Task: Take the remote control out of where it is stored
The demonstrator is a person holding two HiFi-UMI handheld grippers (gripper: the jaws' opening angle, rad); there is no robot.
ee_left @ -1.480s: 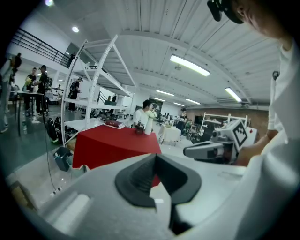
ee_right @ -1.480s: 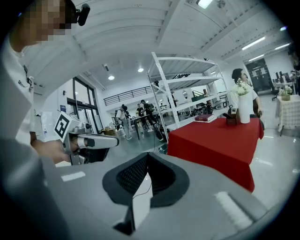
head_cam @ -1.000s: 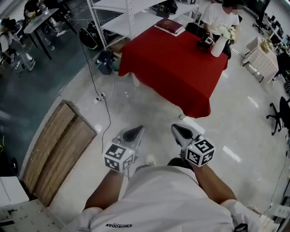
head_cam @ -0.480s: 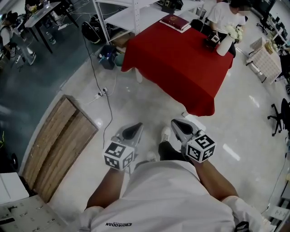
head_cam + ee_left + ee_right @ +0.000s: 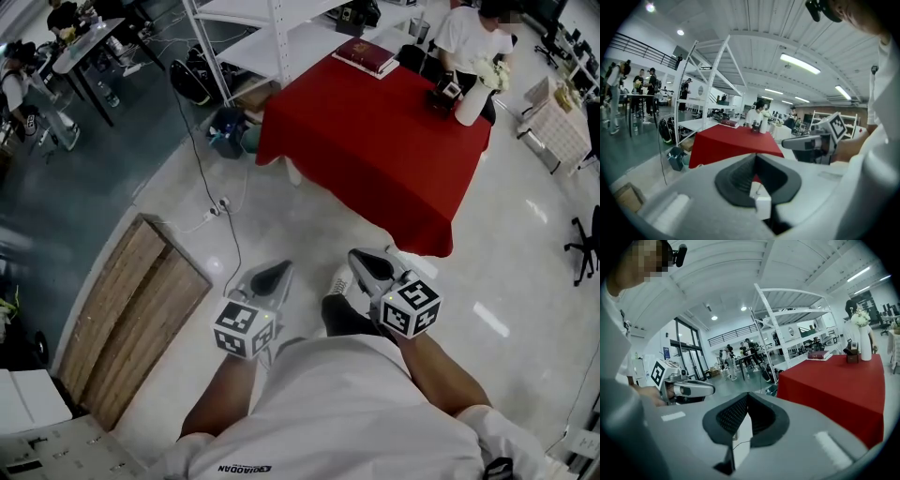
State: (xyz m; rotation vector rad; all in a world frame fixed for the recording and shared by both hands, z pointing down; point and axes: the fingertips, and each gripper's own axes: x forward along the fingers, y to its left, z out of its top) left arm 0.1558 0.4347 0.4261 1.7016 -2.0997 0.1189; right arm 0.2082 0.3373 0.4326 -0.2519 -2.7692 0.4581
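No remote control can be made out in any view. A table under a red cloth point(image 5: 375, 150) stands ahead, well beyond both grippers. On its far end sit a small dark holder point(image 5: 443, 94), a white vase with flowers point(image 5: 472, 101) and a dark red book point(image 5: 366, 56). My left gripper point(image 5: 272, 275) is shut and empty, held over the floor in front of my body. My right gripper point(image 5: 361, 262) is beside it, also shut and empty. In the left gripper view the jaws point(image 5: 755, 157) meet, aimed at the red table point(image 5: 731, 140). The right gripper view shows shut jaws point(image 5: 746, 397).
A person in white point(image 5: 478, 33) sits behind the table. White metal shelving point(image 5: 272, 37) stands at its far left, with bags point(image 5: 202, 80) and a cable point(image 5: 220, 202) on the floor. A wooden board point(image 5: 131, 309) lies left. More people stand at a far desk point(image 5: 84, 42).
I have stepped forward: a dark shoe now shows between the grippers and the view has swung slightly, shifting the red table rightward. Both grippers stay shut at the same height.
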